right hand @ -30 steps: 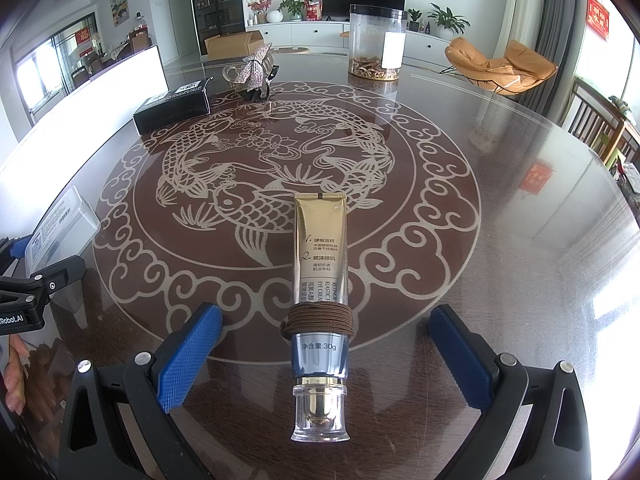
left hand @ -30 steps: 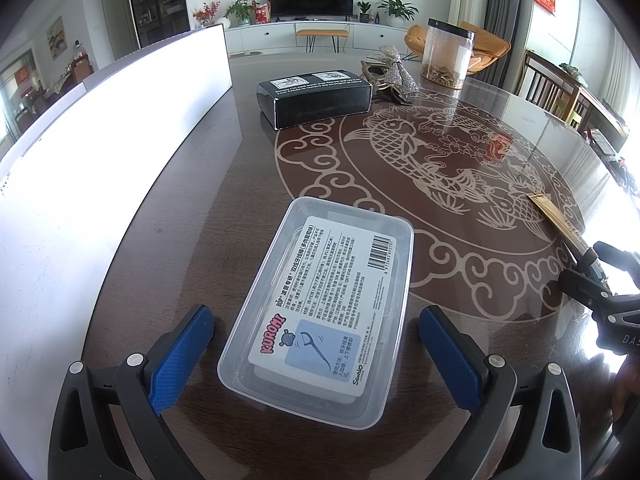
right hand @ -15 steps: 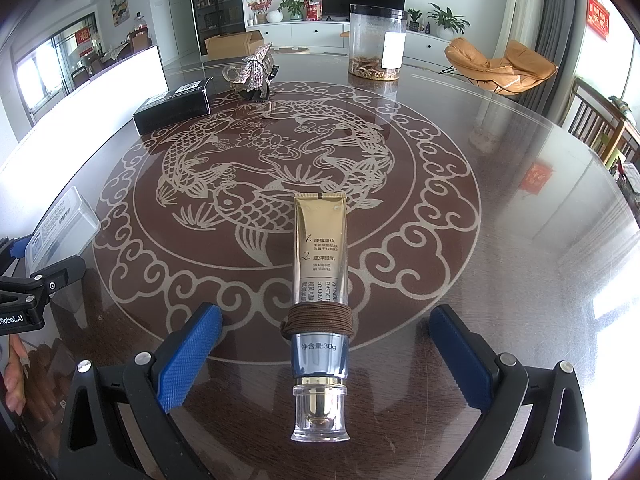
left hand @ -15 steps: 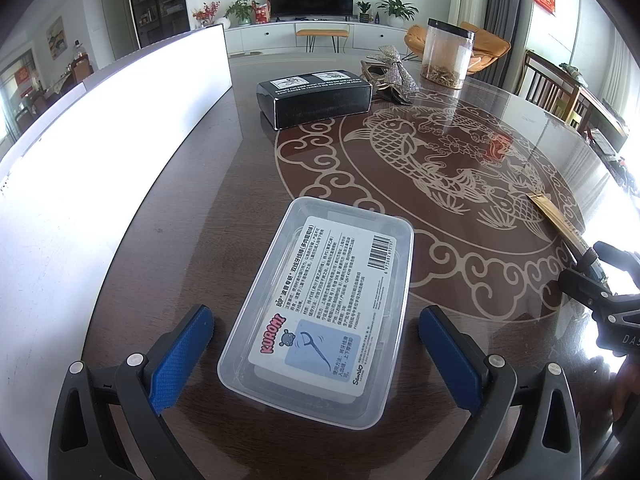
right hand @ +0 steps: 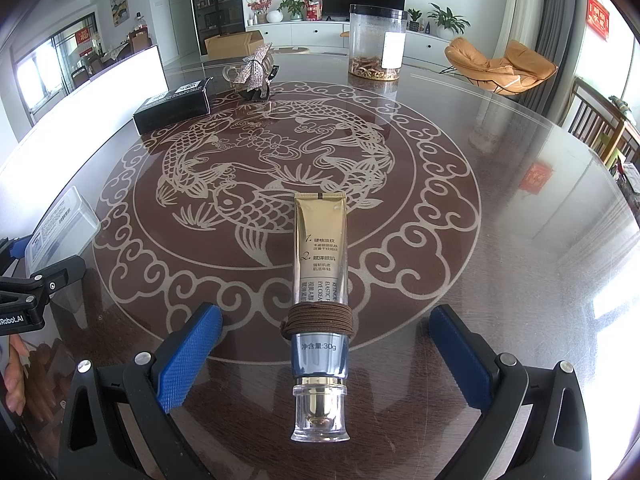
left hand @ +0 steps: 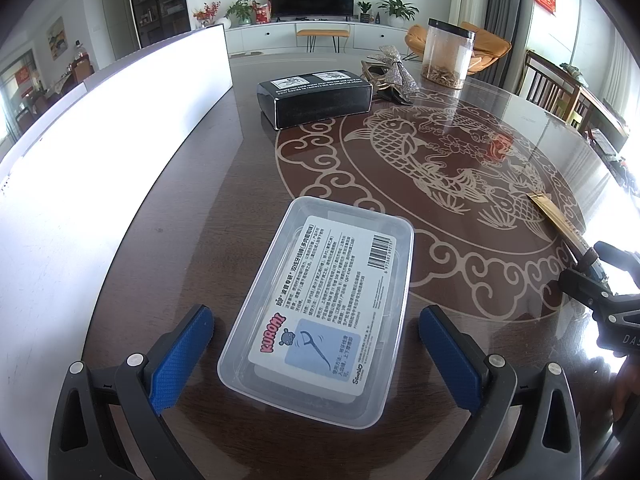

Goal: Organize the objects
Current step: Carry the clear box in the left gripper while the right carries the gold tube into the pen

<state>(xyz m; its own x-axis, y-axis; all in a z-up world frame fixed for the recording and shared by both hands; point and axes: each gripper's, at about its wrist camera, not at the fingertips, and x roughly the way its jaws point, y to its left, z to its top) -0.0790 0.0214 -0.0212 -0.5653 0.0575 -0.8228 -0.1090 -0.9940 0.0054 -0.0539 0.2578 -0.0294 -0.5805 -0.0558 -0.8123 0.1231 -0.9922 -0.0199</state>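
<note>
Nothing has moved: left gripper (left hand: 316, 354) straddles the clear box (left hand: 320, 304), right gripper (right hand: 326, 358) the gold tube (right hand: 320, 276), fingers wide, empty; sorting unstarted on the bench (right hand: 500, 240).

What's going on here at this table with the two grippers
A person is tidying items on a fish-patterned table, one hand-held gripper in each hand. The left hand-held gripper is open, its fingers either side of a clear plastic box of floss picks without touching it. The right hand-held gripper is also open, straddling a gold cream tube with a brown hair tie wrapped around it. Both items lie flat on the table, so nothing is gripped yet.
</note>
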